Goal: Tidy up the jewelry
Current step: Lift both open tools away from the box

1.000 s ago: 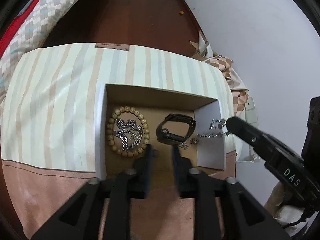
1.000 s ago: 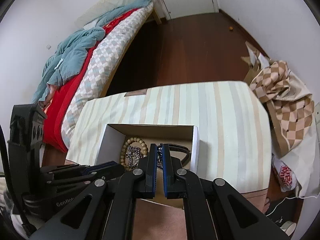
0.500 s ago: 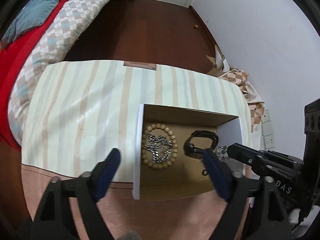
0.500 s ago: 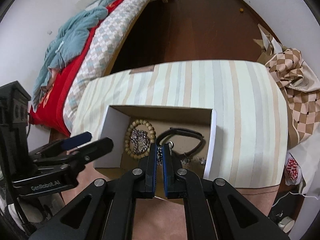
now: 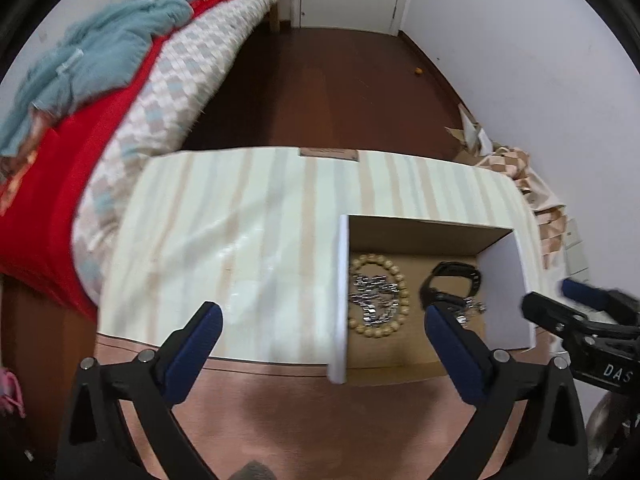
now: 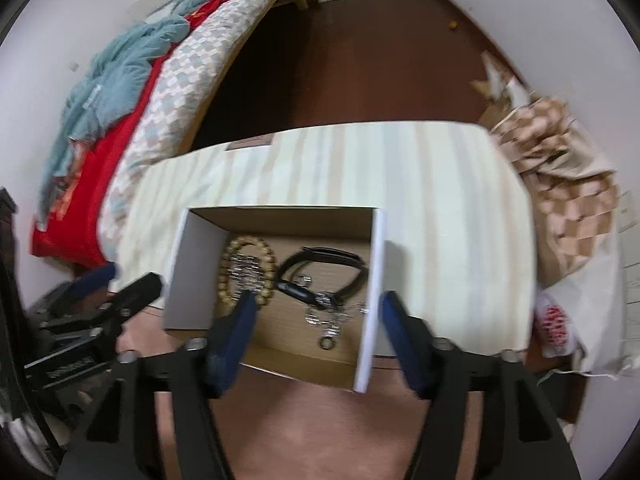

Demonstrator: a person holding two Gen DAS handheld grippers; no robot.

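Note:
An open cardboard box (image 5: 342,280) (image 6: 378,264) sits on a striped cloth-covered table. Inside lie a wooden bead bracelet (image 5: 396,272) (image 6: 229,280) with a silver chain (image 5: 372,298) (image 6: 246,268) in its middle, a black strap bracelet (image 5: 452,276) (image 6: 320,260), and a silver necklace (image 5: 470,308) (image 6: 330,316) with a ring. My left gripper (image 5: 322,318) is wide open and empty, held back near the table's front edge. My right gripper (image 6: 316,308) is open and empty above the box's near side; it also shows in the left wrist view (image 5: 560,300).
A bed (image 5: 132,80) with red and checked covers stands to the left. A checked bag (image 6: 560,184) and cardboard scraps lie on the floor at the right by the white wall. Dark wooden floor (image 5: 340,92) stretches beyond the table.
Both grippers have opened: the left a half second ago, the right just now, leaving the silver necklace in the box. Both have pulled back and up from the box.

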